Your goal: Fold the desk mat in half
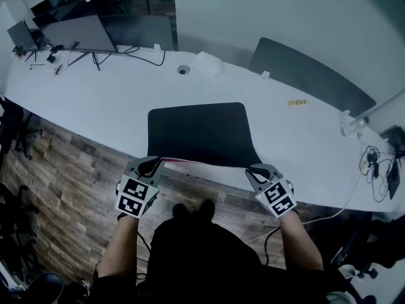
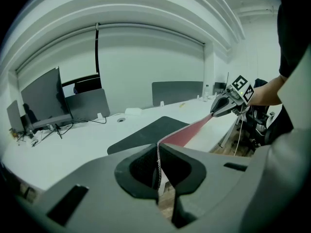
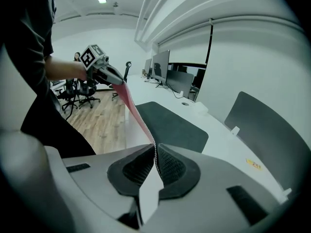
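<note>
White curved table (image 1: pixel 95 100), mostly bare. The dark desk mat (image 1: pixel 199 132) lies flat on it, close to the table's near edge. Only the mat's front border is raised off the table top, showing a pink underside (image 2: pixel 194 130).

The left tool (image 1: pixel 150 164) hangs just over the table's near edge, its jaws pressed together on the mat's front-left corner. The right tool (image 1: pixel 256 171) is further along that same edge, clamped likewise on the front-right corner. The lifted border stretches between them.

Likely risks:
- The whole mat may slide toward the table's far side instead of folding, since nothing pins its back half.
- If the two tools travel unevenly, the fold lands skewed and the edges fail to meet.
- The span between the tools could sag and touch down first, trapping a wrinkle.
- Each pinch bites only the very rim, so a tug could pull a corner free.
</note>
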A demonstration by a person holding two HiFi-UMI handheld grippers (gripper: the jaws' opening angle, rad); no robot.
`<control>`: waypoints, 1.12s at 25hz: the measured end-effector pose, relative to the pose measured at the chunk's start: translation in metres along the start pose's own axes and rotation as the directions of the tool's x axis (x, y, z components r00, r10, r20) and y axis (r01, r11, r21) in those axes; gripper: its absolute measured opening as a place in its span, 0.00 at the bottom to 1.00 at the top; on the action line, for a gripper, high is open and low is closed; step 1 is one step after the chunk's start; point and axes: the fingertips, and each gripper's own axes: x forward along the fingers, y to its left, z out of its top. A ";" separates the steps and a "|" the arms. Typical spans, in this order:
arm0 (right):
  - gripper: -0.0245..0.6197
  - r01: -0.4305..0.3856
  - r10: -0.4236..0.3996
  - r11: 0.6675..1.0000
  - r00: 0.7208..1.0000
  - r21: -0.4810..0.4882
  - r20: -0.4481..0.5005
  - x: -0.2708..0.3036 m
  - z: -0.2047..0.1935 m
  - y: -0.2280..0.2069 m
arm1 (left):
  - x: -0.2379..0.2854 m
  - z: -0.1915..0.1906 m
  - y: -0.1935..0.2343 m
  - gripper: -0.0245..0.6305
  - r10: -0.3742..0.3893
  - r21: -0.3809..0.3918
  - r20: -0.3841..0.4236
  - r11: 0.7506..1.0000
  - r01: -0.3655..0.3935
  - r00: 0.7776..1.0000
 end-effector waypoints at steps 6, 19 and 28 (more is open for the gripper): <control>0.07 0.009 -0.009 1.000 0.999 0.027 0.030 -0.008 0.023 0.003 | -0.020 0.002 0.009 0.07 -0.007 0.001 0.042 1.000 0.007 0.999; 0.07 0.143 -0.146 0.988 0.988 0.058 0.049 0.013 0.092 -0.010 | -0.033 0.001 0.063 0.07 -0.035 0.015 0.093 0.999 0.034 0.995; 0.07 0.153 -0.157 0.983 0.987 0.099 0.034 0.070 0.106 -0.073 | 0.028 0.021 0.110 0.07 0.006 0.085 0.022 0.996 -0.007 1.000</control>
